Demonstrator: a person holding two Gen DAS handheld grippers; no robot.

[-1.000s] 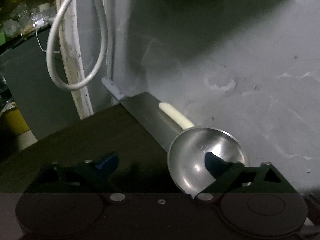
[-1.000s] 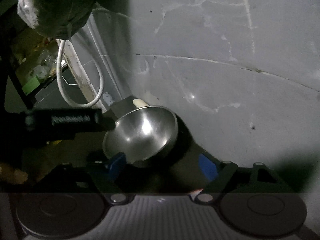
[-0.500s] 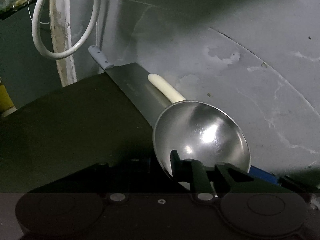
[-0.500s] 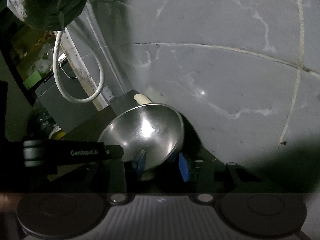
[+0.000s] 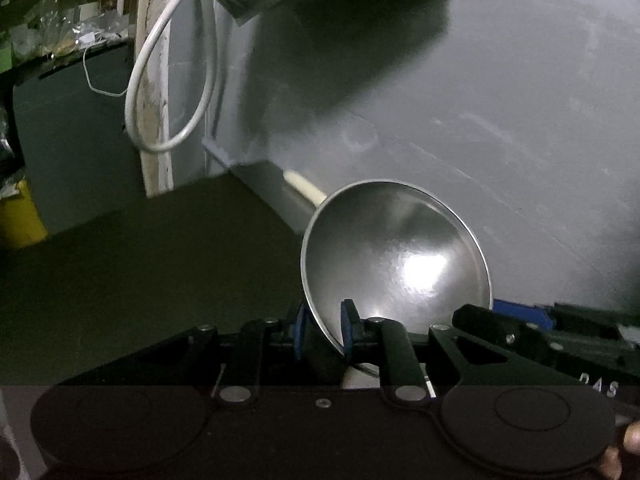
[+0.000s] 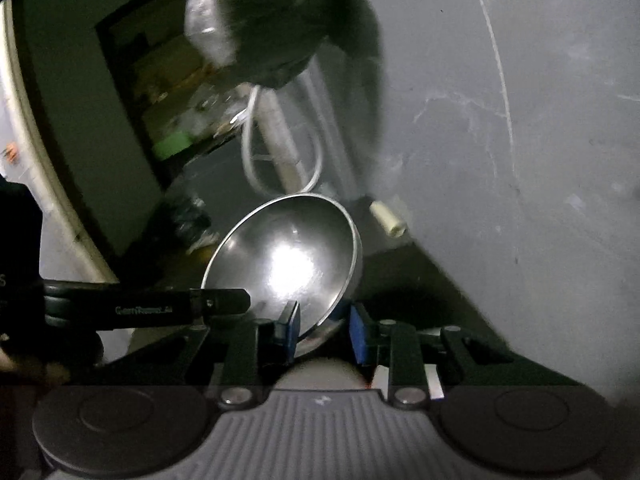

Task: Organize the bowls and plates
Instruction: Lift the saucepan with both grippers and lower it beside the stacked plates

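A shiny steel bowl (image 5: pixel 396 256) is tilted up above the dark table (image 5: pixel 120 280), its hollow facing both cameras. My left gripper (image 5: pixel 323 326) is shut on the bowl's near rim, one blue pad inside and one outside. In the right wrist view the same bowl (image 6: pixel 288 252) has its lower rim between the blue pads of my right gripper (image 6: pixel 324 330), whose jaws are closing and press on it. The left gripper's black fingers (image 6: pixel 220 300) reach the bowl from the left. The right gripper's fingers (image 5: pixel 520 314) show at the bowl's right edge.
A long steel blade with a cream handle (image 5: pixel 300 184) lies along the table's far edge by the grey wall (image 5: pixel 500 120). A white cable loop (image 5: pixel 168 80) hangs at the left post. A dark plastic bag (image 6: pixel 260 20) hangs overhead. A yellow container (image 5: pixel 20 216) stands far left.
Both grippers went from wide open to closed on the bowl's rim. The bowl has come up off the table and tilted, and both views have swung.
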